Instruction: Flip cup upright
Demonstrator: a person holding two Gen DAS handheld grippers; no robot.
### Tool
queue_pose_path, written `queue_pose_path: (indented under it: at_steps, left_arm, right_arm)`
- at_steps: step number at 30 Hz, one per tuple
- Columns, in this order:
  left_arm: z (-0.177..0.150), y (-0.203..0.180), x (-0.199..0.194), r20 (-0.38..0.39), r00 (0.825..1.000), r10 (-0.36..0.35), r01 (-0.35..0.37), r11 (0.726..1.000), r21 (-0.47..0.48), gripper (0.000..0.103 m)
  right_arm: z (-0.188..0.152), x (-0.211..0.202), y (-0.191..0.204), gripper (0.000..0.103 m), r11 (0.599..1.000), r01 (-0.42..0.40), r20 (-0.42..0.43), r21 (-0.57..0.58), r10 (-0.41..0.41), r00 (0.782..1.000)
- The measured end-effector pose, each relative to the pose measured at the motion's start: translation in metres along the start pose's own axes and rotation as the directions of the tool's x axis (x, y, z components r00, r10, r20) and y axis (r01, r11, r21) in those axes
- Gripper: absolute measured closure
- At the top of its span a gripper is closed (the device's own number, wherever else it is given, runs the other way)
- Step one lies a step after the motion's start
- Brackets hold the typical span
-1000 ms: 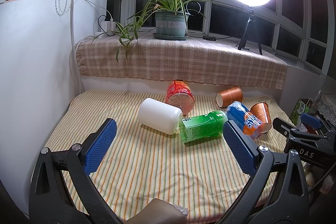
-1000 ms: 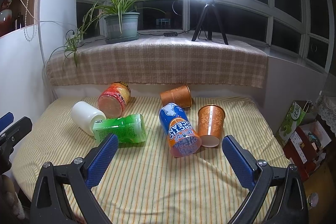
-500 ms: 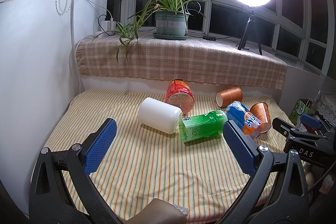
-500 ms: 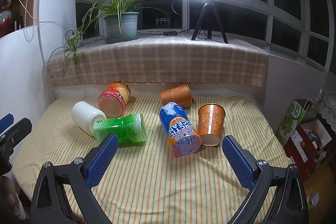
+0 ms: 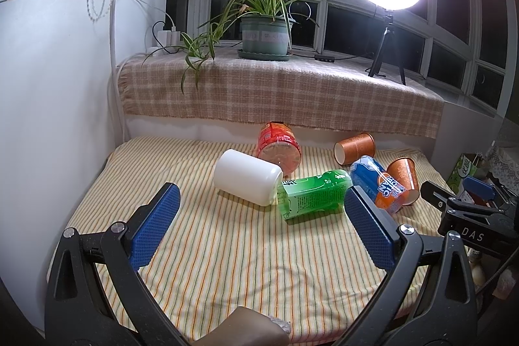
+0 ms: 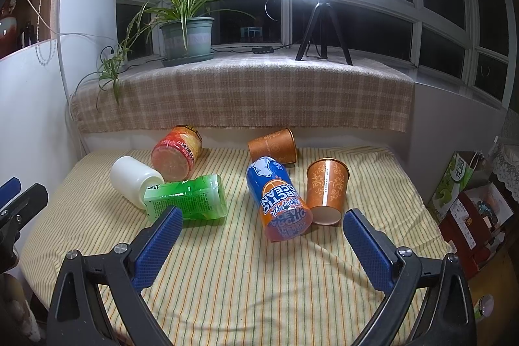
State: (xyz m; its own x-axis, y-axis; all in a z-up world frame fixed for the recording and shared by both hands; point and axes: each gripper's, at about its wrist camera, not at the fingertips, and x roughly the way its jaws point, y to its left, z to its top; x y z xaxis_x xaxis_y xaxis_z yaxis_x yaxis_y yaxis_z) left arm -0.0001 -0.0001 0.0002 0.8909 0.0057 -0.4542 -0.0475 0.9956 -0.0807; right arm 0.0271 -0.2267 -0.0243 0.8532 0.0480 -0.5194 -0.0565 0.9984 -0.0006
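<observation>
Cups lie scattered toward the back of a striped worktop point(image 6: 259, 287): a near copper paper cup point(image 6: 327, 191) stands mouth-down right of centre, touching or just beside a blue-and-orange can-shaped cup point(image 6: 278, 197) that lies tilted with its orange end toward the camera, and a far copper paper cup point(image 6: 273, 145) lies on its side close to the back edge under the plaid-covered sill point(image 6: 240, 93). To the left, a green bottle-shaped cup point(image 6: 186, 197) lies on its side against a white cup point(image 6: 134, 179), with a red-orange jar point(image 6: 176, 153) tipped over behind them. The whole front half of the striped cloth is bare, giving open room between the cluster and the near edge; the right edge drops off beside cardboard boxes point(image 6: 467, 200). The right claw point(image 6: 259, 244) hovers low over the bare front strip, level, its blue pads spread wide and holding nothing, aimed at the can and near copper cup. The left claw point(image 5: 259, 226) sits likewise wide and empty, pointing at the white cup point(image 5: 248, 177) and green one point(image 5: 313, 194).
</observation>
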Motion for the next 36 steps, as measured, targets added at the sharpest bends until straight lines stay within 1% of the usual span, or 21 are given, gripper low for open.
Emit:
queue_pose_path:
  at_steps: [15,20,26,29,32,36]
  left_arm:
    - [0.000,0.000,0.000,-0.001,1.000,-0.001,0.001,1.000,-0.003,0.000]
    - [0.000,0.015,0.005,-0.002,1.000,0.005,-0.005,1.000,-0.007,0.000]
    - [-0.004,0.018,0.002,-0.005,1.000,0.020,-0.020,1.000,-0.011,0.000]
    - [-0.005,0.022,0.001,-0.006,1.000,0.029,-0.029,0.999,-0.015,0.000]
    - [-0.006,0.029,-0.003,-0.010,0.999,0.043,-0.044,0.999,-0.024,0.000]
    - [-0.007,0.043,-0.005,-0.019,0.998,0.063,-0.063,0.997,-0.045,0.000]
  right_arm:
    - [-0.003,0.006,0.008,0.002,1.000,-0.006,-0.011,0.001,0.006,1.000]
    - [0.000,0.009,0.009,0.002,1.000,-0.012,-0.019,0.001,0.012,1.000]
    - [0.005,0.017,0.011,0.002,0.999,-0.039,-0.035,0.003,0.039,0.999]
    - [0.012,0.024,0.016,0.002,0.997,-0.071,-0.046,-0.003,0.071,0.996]
    - [0.023,0.036,0.023,0.002,0.992,-0.122,-0.068,-0.013,0.121,0.990]
    - [0.042,0.063,0.038,0.000,0.979,-0.201,-0.119,-0.017,0.198,0.973]
